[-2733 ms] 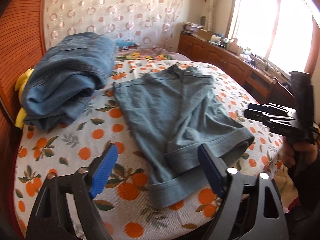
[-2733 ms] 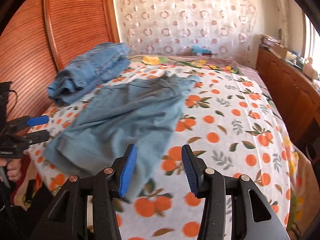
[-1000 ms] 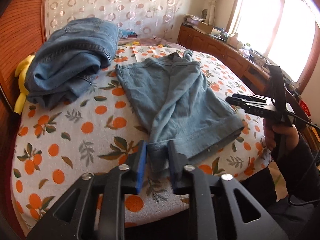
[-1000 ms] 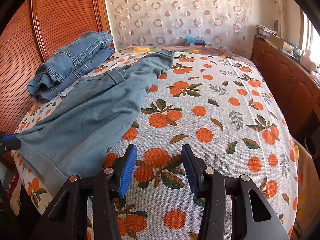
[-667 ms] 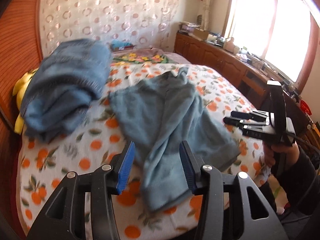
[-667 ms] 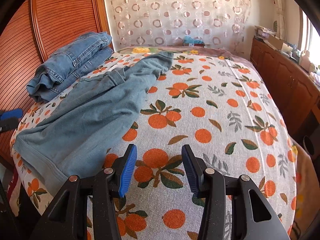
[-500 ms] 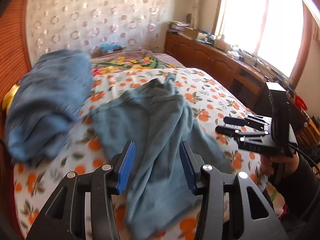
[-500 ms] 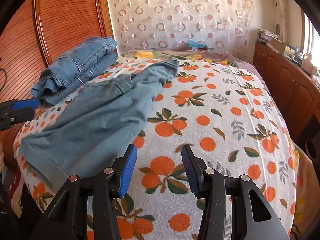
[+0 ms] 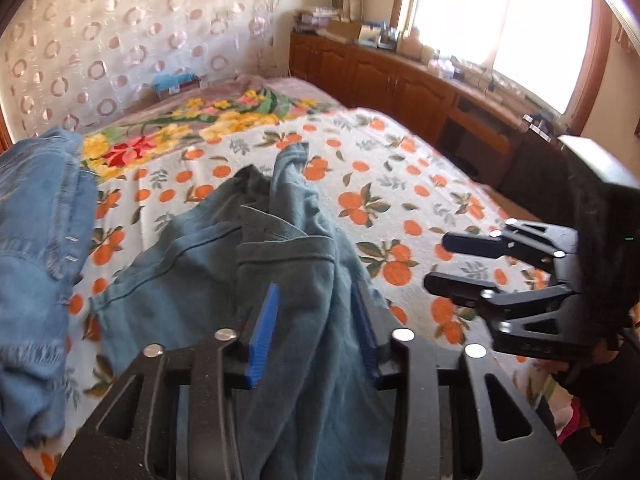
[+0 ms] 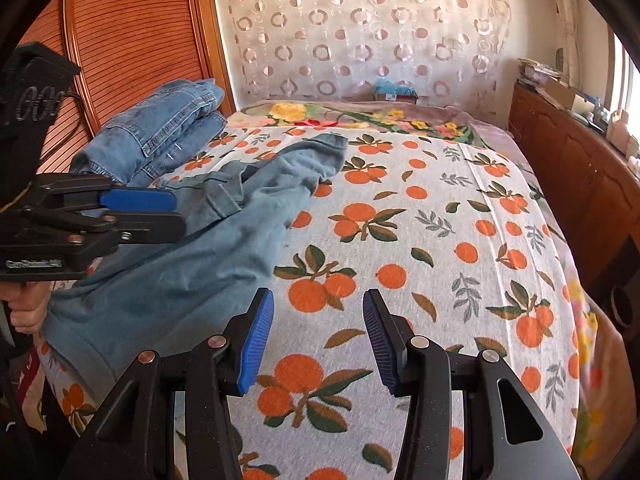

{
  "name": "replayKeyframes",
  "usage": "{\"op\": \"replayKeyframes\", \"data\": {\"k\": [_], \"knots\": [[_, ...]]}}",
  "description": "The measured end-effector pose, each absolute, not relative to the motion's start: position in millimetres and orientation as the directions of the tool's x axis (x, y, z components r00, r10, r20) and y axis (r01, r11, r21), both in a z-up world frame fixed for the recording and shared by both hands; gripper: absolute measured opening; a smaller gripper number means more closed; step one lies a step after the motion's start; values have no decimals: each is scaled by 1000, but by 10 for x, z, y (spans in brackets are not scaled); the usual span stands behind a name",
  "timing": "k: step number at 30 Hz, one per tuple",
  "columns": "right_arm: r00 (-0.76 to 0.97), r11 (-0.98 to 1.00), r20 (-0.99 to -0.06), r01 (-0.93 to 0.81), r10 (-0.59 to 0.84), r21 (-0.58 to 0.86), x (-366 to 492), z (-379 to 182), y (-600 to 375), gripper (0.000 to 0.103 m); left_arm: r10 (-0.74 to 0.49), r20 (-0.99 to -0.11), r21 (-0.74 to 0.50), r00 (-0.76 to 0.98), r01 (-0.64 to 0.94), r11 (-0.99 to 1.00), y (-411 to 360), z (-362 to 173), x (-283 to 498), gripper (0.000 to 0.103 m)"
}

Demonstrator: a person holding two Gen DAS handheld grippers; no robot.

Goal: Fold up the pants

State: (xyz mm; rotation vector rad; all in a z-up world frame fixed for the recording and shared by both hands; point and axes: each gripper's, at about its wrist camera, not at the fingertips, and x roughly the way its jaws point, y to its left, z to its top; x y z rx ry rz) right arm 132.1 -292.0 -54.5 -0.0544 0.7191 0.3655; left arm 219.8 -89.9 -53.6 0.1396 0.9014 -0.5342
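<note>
Grey-blue pants (image 10: 224, 256) lie rumpled on the orange-print bed cover (image 10: 440, 240), hem at the near left edge, waist toward the far end. In the left wrist view the pants (image 9: 200, 280) bunch up under my left gripper (image 9: 316, 320). Its jaws are closing with the cloth showing between the blue pads, which stand apart from it. From the right wrist view the left gripper (image 10: 178, 214) hovers over the pants' middle. My right gripper (image 10: 318, 336) is open over bare bed cover, nothing between its fingers. It shows at the right as the right gripper (image 9: 436, 260).
A pile of folded blue jeans (image 10: 168, 120) sits at the far left of the bed, seen also as the jeans pile (image 9: 36, 240). A wooden slatted panel (image 10: 132, 40) stands behind it. Low wooden cabinets (image 10: 580, 168) run along the right under the window.
My left gripper let go of the pants hem, opened, and moved forward over the middle of the pants. The right gripper stayed where it was, still open.
</note>
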Motion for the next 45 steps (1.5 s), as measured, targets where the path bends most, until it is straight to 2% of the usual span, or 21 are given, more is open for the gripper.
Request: {"op": "replayKeyframes", "data": {"k": [3,9,18,24,26,28,31,41,45], "knots": [[679,931,-657,-349,327,104,1391,-560,-2952,48,-349,-794,-73,498,492,867,-940,-604,2290,15],[667,934,-671,-339,325,115,1508,-562,-2977,48,-343,-747,-75,569,441,894,-635,-417,2384,5],[675,926,-661,-368,326,81,1579,-456,-2829,48,-233,-705,-38,669,292,956,86,-228,2547,5],[667,926,-674,-371,317,68,1629,-489,-2744,48,-255,-719,-75,647,292,953,180,-340,2573,4],[666,926,-677,-371,314,65,1638,-483,-2712,48,-278,-734,-92,620,314,945,120,-410,2595,13],[665,926,-677,-373,315,64,1635,-476,-2701,48,-280,-746,-96,604,319,943,57,-473,2617,30],[659,925,-684,-375,315,64,1648,-500,-2680,48,-281,-763,-98,582,326,940,-18,-587,2656,43],[636,910,-689,-407,347,83,1684,-530,-2563,48,-269,-797,-105,540,315,943,-106,-850,2756,42],[631,906,-691,-415,351,81,1672,-551,-2512,48,-289,-796,-127,532,320,939,-75,-898,2771,22]]}}
